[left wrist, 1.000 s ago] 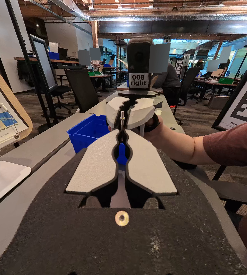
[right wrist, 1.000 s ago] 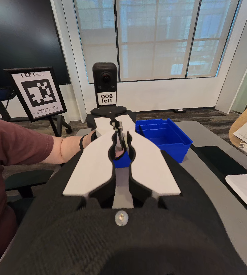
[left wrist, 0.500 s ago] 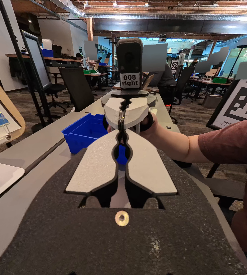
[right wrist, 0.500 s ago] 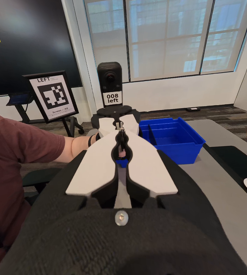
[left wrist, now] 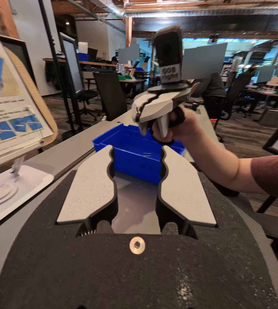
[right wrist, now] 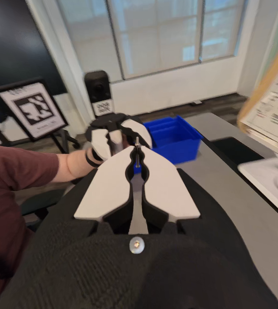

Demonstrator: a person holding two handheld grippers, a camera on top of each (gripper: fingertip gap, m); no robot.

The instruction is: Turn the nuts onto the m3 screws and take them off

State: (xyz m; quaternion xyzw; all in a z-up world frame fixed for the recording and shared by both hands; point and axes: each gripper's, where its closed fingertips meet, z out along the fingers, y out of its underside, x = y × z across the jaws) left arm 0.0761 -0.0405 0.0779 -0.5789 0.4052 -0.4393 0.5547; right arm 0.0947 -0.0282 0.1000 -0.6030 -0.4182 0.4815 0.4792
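Observation:
My right gripper [right wrist: 137, 148] is shut on a thin metal M3 screw [right wrist: 137, 155] that stands upright between its fingertips. A small nut [right wrist: 136, 144] seems to sit on the screw near its top. The left wrist view shows this gripper [left wrist: 137, 115] farther off, tilted and held above the blue bin [left wrist: 134, 160]. My left gripper [left wrist: 136, 148] is open and empty, with its fingers spread wide. In the right wrist view it [right wrist: 116, 138] is just beyond and left of the screw, apart from it.
The blue bin [right wrist: 176, 150] stands on the grey table [left wrist: 59, 158]. An instruction board [left wrist: 9, 117] on a white base [left wrist: 17, 182] stands beside it, and shows in the right wrist view [right wrist: 277, 108]. A framed marker sign [right wrist: 32, 108] stands behind. A dark mat [right wrist: 235, 150] lies on the table. My left and right fingertips are right by each other.
My left gripper has opened and come away from the screw. My right gripper has closed on the screw and swung aside with it, now tilted.

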